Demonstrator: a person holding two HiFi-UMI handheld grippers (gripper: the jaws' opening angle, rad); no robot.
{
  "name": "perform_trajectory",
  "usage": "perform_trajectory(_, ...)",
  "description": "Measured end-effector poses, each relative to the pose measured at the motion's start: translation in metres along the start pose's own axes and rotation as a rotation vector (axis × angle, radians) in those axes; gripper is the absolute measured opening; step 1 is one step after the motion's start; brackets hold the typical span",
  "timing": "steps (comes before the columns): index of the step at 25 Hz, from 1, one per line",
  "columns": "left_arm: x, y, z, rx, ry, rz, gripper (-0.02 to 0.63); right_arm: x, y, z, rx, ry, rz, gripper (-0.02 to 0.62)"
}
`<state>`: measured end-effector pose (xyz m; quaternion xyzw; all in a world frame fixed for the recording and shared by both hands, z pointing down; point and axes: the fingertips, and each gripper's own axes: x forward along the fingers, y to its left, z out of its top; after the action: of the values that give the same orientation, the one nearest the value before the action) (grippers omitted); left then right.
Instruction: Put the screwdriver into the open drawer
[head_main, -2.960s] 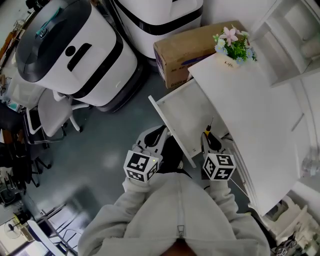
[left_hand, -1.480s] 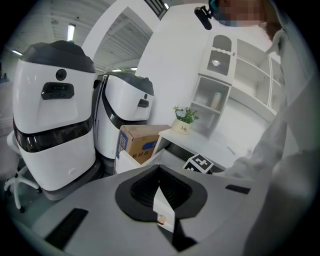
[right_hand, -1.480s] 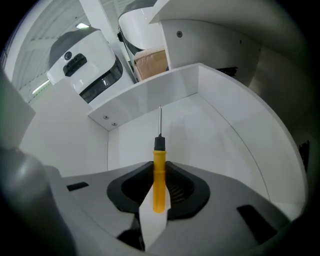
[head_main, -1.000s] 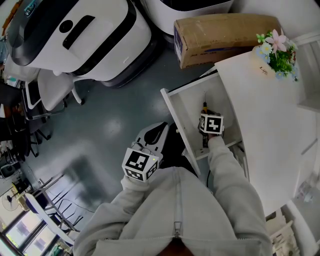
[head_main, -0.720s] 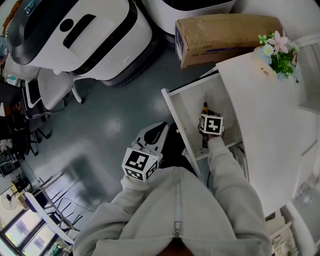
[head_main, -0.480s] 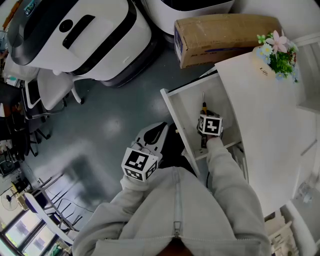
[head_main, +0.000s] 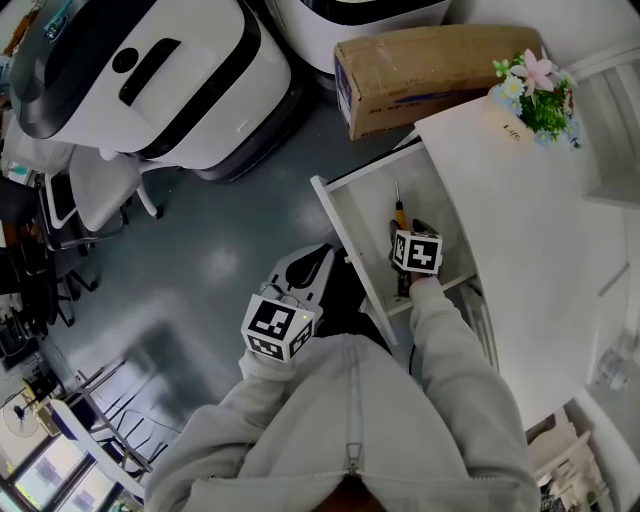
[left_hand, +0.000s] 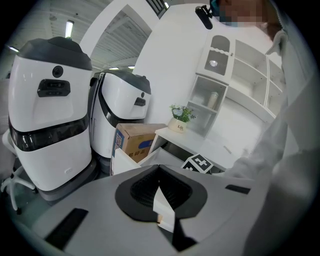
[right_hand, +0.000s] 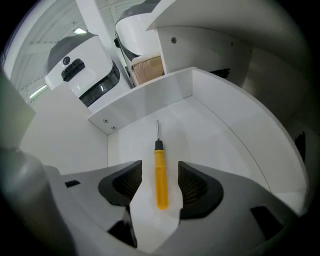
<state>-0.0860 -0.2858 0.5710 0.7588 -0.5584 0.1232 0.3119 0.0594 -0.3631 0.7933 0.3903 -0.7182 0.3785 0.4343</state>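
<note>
The screwdriver lies flat on the floor of the open drawer. Its yellow handle sits between the opening jaws of the right gripper, and neither pad touches it. The best move now, I judge, is to lift straight up so no jaw nudges the handle. The left gripper hangs outside the drawer front, jaws together on nothing. Further off stand 1 cardboard box and 2 white machines; nothing blocks the way out.
</note>
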Motion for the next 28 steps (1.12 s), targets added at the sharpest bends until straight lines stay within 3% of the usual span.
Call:
perform_trajectory(14, -0.027, -0.019, 0.008, 0.071, -0.069, -0.040, 0.015, -0.081, 0.009, 0.017, 0.073, -0.207, 0.046, 0.236)
perform_trajectory(28, -0.068, -0.049, 0.015, 0.135, -0.134, -0.066, 0.015, -0.203, 0.029, 0.006, 0.162, -0.407, 0.206, 0.235)
